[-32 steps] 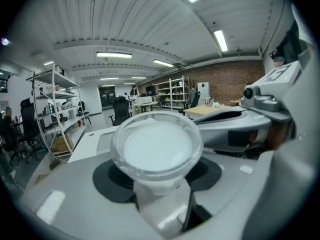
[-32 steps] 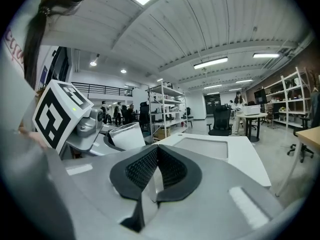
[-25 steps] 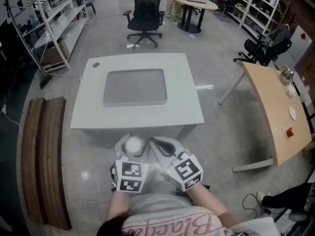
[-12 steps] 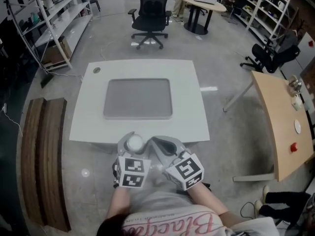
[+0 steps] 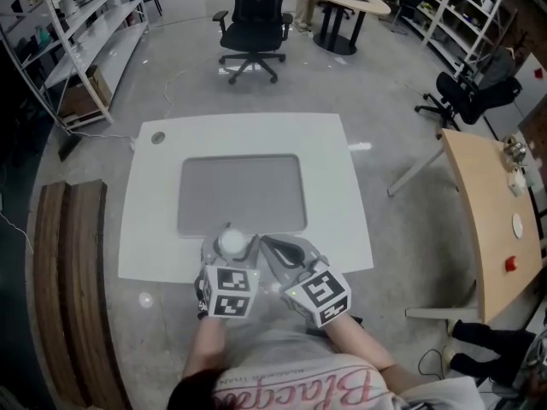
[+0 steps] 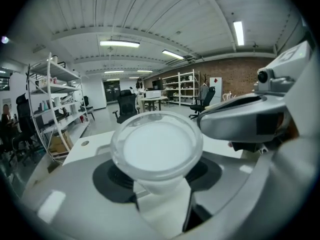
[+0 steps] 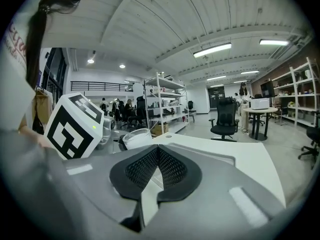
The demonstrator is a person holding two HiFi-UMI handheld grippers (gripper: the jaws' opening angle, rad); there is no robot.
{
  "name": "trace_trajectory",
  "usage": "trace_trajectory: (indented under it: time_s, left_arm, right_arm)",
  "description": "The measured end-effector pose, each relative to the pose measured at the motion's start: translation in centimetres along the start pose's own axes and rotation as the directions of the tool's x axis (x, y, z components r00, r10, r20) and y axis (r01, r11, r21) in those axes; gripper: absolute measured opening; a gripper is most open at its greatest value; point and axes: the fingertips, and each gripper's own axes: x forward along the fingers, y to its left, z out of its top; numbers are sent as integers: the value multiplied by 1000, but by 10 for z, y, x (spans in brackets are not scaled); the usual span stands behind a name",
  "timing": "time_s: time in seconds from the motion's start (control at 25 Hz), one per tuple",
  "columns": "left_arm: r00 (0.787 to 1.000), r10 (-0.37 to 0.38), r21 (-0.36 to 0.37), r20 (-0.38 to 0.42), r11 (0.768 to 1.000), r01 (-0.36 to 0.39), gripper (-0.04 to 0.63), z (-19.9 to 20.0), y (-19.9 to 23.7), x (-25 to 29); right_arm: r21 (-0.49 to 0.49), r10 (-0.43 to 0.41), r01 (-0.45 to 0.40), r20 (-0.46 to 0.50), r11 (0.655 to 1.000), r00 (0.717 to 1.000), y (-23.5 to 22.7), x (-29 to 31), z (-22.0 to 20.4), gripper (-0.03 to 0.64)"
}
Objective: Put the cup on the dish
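Left gripper (image 5: 229,253) clamps cup (image 6: 156,151) rim-up, so it lands base-down over table (image 5: 342,195) — right gripper (image 7: 157,160) spare, jaws together, empty.

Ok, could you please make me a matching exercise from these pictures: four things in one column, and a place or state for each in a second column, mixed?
Things:
1. cup
2. right gripper
3. grey mat
4. black office chair

Places or states:
A. on the floor beyond the white table
B. shut, nothing between its jaws
C. held in the left gripper
D. lying on the white table

Pairs: 1-C, 2-B, 3-D, 4-A.
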Motion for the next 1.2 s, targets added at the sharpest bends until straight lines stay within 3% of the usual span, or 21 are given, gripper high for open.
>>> trace_trajectory:
  time_s: [0.16, 0.68, 1.2]
  left_arm:
    - [1000, -2, 34, 3, 999, 2, 252, 7, 14, 30]
    - [996, -67, 36, -56, 997, 69, 252, -15, 31, 111]
    - [978, -139, 52, -155, 988, 148, 252, -47, 32, 144]
  right_arm:
    - [18, -13, 13, -25, 1000, 1000, -16, 20, 1, 2]
    - [81, -107, 120, -150, 989, 983, -70, 44, -22, 2]
    - [132, -125, 155, -214, 979, 969, -75, 53, -39, 2]
